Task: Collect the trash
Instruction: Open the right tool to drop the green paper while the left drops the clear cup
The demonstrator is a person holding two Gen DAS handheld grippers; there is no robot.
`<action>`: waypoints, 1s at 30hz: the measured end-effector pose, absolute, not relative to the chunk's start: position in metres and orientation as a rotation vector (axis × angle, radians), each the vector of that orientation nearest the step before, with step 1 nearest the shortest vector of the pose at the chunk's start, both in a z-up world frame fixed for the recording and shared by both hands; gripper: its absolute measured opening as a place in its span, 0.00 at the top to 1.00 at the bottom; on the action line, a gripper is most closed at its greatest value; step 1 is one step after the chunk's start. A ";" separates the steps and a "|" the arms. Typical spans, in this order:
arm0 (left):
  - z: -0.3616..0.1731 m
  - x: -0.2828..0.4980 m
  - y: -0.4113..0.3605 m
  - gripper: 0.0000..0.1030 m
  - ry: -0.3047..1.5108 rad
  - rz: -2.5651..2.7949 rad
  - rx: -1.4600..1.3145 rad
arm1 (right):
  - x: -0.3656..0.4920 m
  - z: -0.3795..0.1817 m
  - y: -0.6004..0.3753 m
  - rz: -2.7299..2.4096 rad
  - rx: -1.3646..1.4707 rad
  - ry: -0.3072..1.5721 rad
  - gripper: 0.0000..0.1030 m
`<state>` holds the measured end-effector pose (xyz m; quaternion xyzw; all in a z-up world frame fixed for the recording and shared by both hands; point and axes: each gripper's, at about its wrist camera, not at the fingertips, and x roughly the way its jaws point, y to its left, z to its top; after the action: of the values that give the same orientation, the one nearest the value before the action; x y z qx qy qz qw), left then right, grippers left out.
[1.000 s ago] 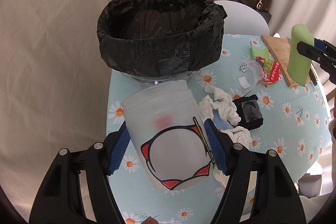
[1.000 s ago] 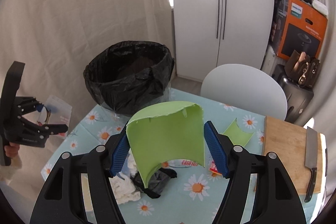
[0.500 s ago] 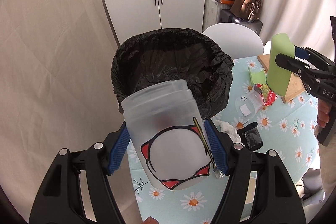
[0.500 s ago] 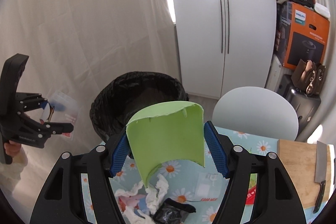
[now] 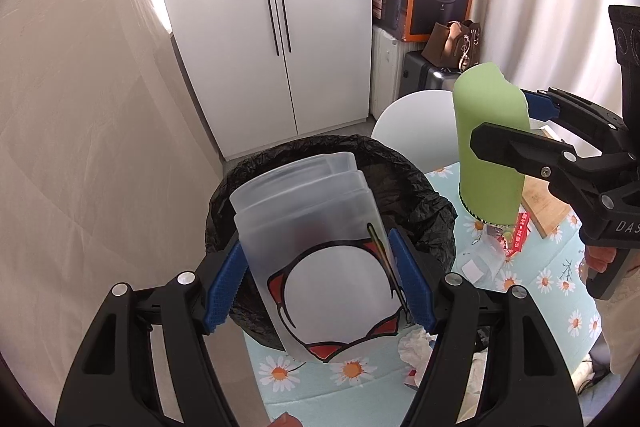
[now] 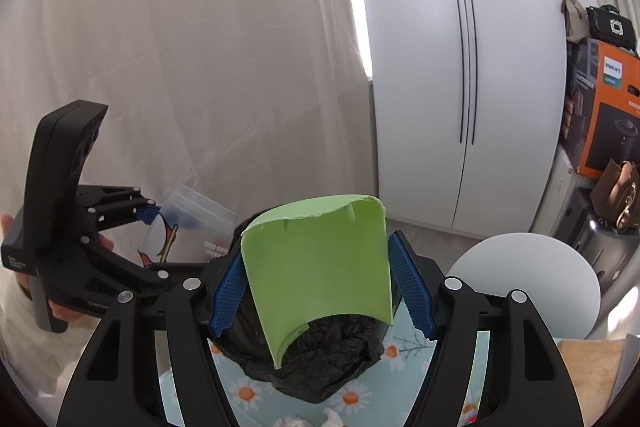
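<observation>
My left gripper [image 5: 316, 247] is shut on a frosted plastic cup [image 5: 312, 203] with a red and black cat-ear print, held over the near rim of the black-lined trash bin [image 5: 420, 195]. To its right, my right gripper [image 5: 508, 123] is shut on a torn green cup piece [image 5: 488, 147], held up beside the bin. In the right wrist view the green piece [image 6: 320, 267] sits between the blue pads of the right gripper [image 6: 320, 279], with the bin [image 6: 320, 367] just below. The left gripper [image 6: 160, 243] and its cup [image 6: 192, 215] show at the left.
The bin stands on a daisy-print table [image 5: 540, 307]. A crumpled tissue [image 5: 416, 345], a clear cup on its side [image 5: 480, 263], a red wrapper [image 5: 520, 231] and a cutting board [image 5: 544, 203] lie there. A white chair [image 5: 412, 119] stands behind the table.
Both grippers have risen and moved toward the bin with their loads. The bin now sits right under the frosted cup, and the green piece is closer to it.
</observation>
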<state>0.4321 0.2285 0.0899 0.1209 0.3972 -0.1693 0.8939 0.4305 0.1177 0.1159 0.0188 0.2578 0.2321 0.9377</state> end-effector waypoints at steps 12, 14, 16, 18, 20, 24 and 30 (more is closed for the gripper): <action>0.084 0.440 0.261 0.06 0.780 -0.308 0.193 | 0.449 0.110 0.125 0.464 0.085 0.505 0.09; 0.083 0.433 0.267 0.06 0.783 -0.296 0.172 | 0.444 0.109 0.122 0.449 0.074 0.512 0.09; 0.084 0.425 0.272 0.06 0.787 -0.270 0.152 | 0.439 0.107 0.121 0.418 0.052 0.519 0.09; 0.084 0.416 0.277 0.06 0.790 -0.257 0.118 | 0.434 0.106 0.118 0.418 0.052 0.527 0.09; 0.084 0.405 0.280 0.06 0.800 -0.246 0.080 | 0.432 0.107 0.115 0.423 0.050 0.536 0.09; 0.082 0.384 0.287 0.06 0.814 -0.229 0.011 | 0.424 0.108 0.110 0.440 0.027 0.537 0.09; 0.081 0.356 0.288 0.06 0.840 -0.141 -0.018 | 0.409 0.105 0.097 0.470 0.012 0.555 0.09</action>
<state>0.3561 0.2878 0.0808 -0.0085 0.4074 -0.0683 0.9107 0.4090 0.0975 0.1049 0.0059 0.2712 0.2296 0.9347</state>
